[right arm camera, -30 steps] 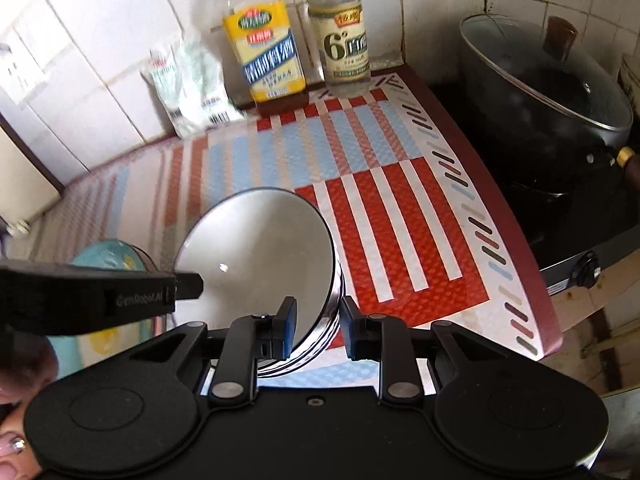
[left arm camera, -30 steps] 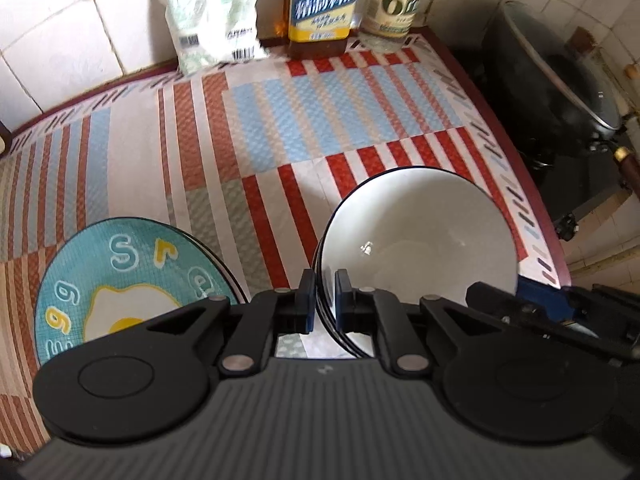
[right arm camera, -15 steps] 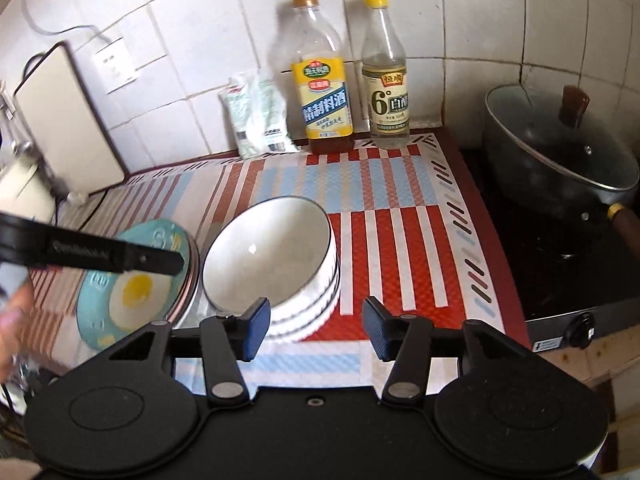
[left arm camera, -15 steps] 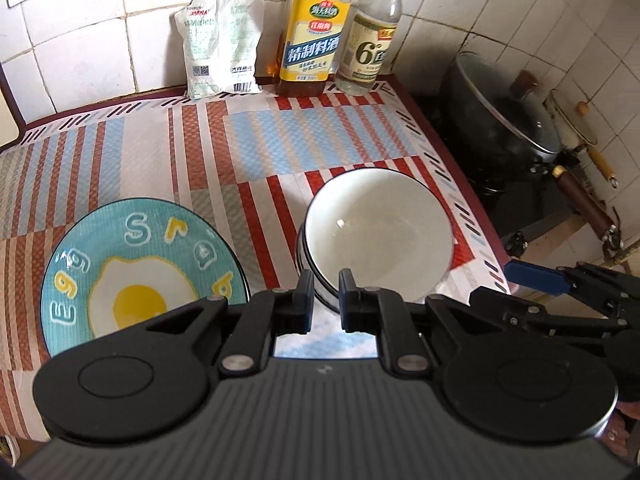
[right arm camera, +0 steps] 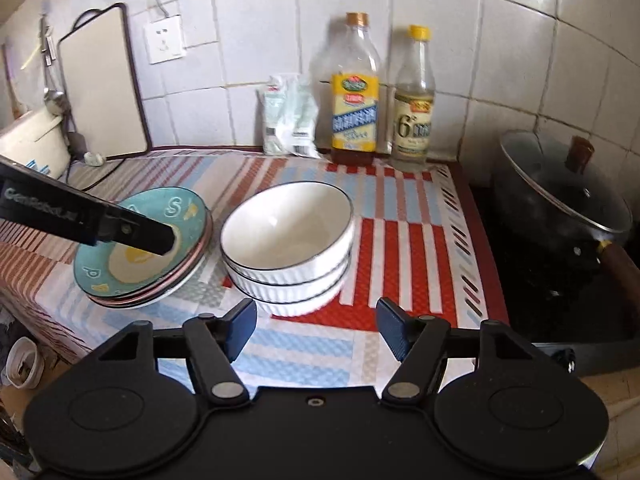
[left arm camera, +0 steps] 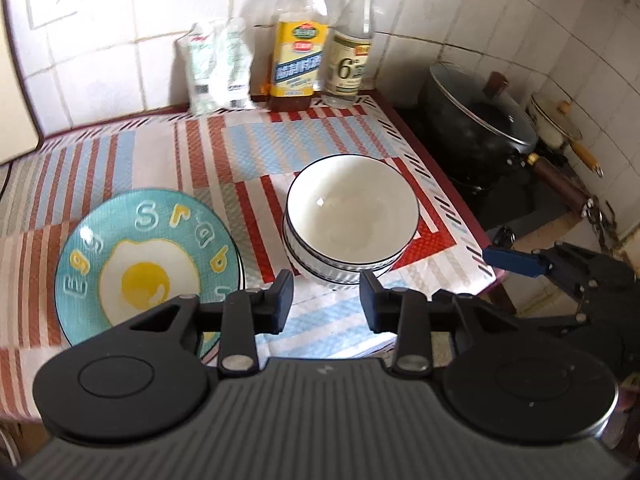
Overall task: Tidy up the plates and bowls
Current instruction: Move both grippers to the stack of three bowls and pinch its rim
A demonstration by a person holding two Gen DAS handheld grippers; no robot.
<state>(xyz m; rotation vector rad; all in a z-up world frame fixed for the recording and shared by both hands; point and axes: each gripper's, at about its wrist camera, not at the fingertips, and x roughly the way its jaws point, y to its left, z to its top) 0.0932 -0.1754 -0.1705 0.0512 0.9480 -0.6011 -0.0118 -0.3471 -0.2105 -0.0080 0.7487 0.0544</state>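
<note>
The left gripper (left arm camera: pixel 326 300) hangs above the near edge of the tabletop (left arm camera: pixel 328 332), its jaws opening, moderately apart, with nothing between them but striped cloth. Just beyond the jaws and slightly toward the right finger sits the stack of white bowls (left arm camera: pixel 352 216), upright and nested, apart from both pads. Beyond and to the left of the left finger lies the teal egg plate (left arm camera: pixel 148 252), its near rim hidden behind the gripper body. Off to the right of these jaws the right gripper's blue-padded finger (left arm camera: pixel 512 260) reaches in past the tabletop's edge. In the right wrist view, the right gripper (right arm camera: pixel 314 326) has its jaws opening too, wide apart and empty, and the bowls (right arm camera: pixel 288 240) stand just beyond the gap, three deep, closer to the left finger than the right, not touched by either. Further left of the jaws the egg plate (right arm camera: pixel 152 248) tops a pile of plates, and the left gripper's dark finger (right arm camera: pixel 132 232) shows across it; whether it touches the plate cannot be told. Well beyond the jaws, against the tiled wall, stand a yellow-labelled oil bottle (right arm camera: pixel 356 112), a clear vinegar bottle (right arm camera: pixel 414 112) and a white packet (right arm camera: pixel 288 116). To the right of the jaws a lidded black pot (right arm camera: pixel 560 196) sits on the stove.
</note>
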